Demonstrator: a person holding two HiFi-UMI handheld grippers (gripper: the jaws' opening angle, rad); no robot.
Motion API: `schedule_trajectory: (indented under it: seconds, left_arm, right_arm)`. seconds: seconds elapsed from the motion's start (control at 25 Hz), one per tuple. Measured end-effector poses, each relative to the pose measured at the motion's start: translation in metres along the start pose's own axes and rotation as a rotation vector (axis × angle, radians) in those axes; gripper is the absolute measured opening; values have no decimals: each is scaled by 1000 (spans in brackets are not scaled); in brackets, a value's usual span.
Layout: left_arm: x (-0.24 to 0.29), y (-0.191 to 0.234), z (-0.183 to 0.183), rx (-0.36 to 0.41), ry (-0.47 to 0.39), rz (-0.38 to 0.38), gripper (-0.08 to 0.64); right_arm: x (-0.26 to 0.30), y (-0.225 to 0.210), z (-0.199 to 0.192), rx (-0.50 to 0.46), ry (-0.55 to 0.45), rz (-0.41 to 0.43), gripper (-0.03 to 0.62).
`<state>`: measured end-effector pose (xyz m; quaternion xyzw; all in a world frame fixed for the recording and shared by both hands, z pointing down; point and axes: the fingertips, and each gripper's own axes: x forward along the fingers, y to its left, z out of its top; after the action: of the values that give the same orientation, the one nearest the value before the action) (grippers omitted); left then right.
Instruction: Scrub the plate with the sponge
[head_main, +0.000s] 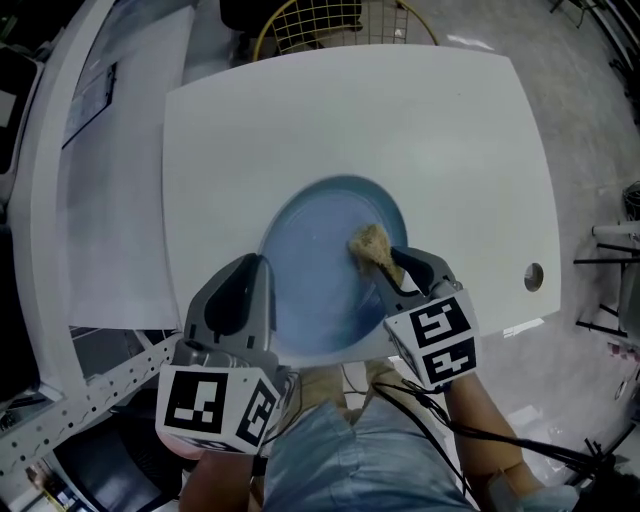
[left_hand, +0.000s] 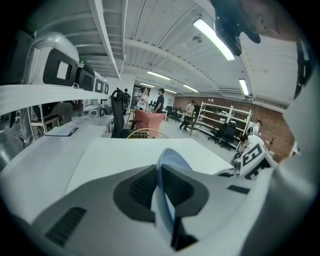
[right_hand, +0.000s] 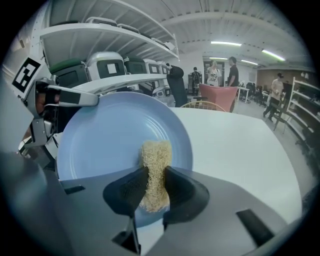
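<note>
white table (head_main: 450, 150) under gripped plate (head_main: 315, 270), sponge (head_main: 372, 246); shelves (left_hand: 216, 119) beyond

Plate (head_main: 310, 270): pale blue, plain, faint concentric rings.
Sponge (head_main: 373, 245): straw-tan, fibrous.
Table (head_main: 450, 150): white.
Left gripper (head_main: 258, 275), right gripper (head_main: 398, 262): grey bodies, black pads.
Marker cubes (head_main: 215, 405): black-and-white squares.

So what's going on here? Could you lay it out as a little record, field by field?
Surface: white table
Left gripper: shut on the rim of the blue plate
Right gripper: shut on the tan sponge
Sponge position: against the plate's face, toward its right side in the head view
Stage: plate held, sponge on it; scrubbing looks under way
</note>
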<state>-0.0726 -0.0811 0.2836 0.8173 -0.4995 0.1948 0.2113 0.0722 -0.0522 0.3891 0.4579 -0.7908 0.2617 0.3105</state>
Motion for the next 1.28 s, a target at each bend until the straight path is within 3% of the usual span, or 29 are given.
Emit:
schedule_trajectory:
  seconds: [0.24, 0.6, 0.92, 1.28]
  left_arm:
    - [2, 1, 0, 0, 0, -11, 35]
    - [8, 18, 2, -9, -2, -2, 35]
    - [21, 31, -3, -20, 19, 4, 34]
    - [30, 46, -17, -18, 50, 8, 31]
  right_arm:
    - [6, -5, 34, -36, -43, -29, 106]
    - [10, 53, 63, -131, -93, 67, 106]
    - [9, 85, 42, -149, -60, 150, 106]
    - [15, 68, 12, -97, 1, 112, 106]
